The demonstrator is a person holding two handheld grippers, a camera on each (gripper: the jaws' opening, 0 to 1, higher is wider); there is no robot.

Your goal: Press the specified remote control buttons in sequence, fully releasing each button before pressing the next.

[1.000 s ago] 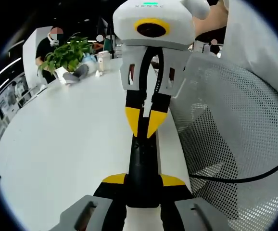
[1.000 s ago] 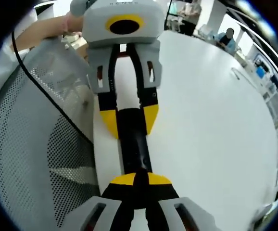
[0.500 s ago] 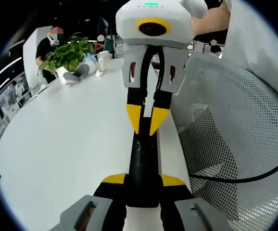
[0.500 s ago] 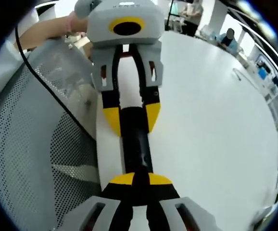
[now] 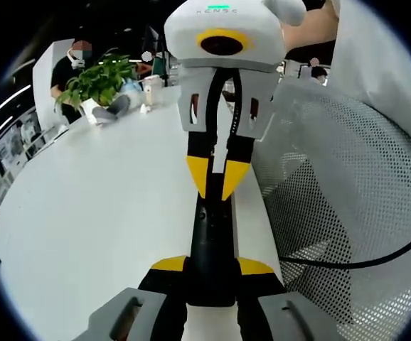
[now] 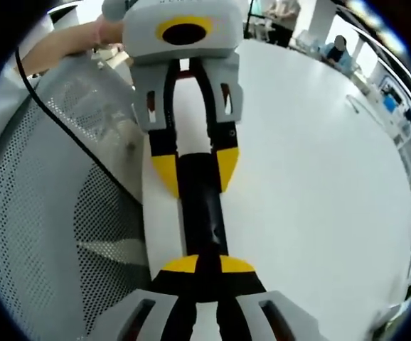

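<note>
A long black remote control [image 5: 210, 238] lies along the white table's edge. My left gripper [image 5: 211, 265] is shut on its near end, one yellow-tipped jaw on each side. My right gripper [image 5: 217, 190] comes down from the top of the left gripper view. It is shut, and its yellow tips meet in a point on the remote's far part. In the right gripper view the right gripper [image 6: 207, 266] shows its closed tips down on the remote [image 6: 201, 213]. Beyond them the left gripper [image 6: 195, 172] clamps the other end. The buttons are too dark to make out.
The white table [image 5: 99, 213] runs far to one side. A grey mesh chair [image 5: 348, 206] with a black cable [image 5: 362, 264] across it stands close beside the remote. A potted plant [image 5: 99, 82] and small items sit at the far end, with people behind.
Almost nothing. Both views shift a little with the hands. The right gripper's closed tips stay on the remote, and the left gripper keeps its hold.
</note>
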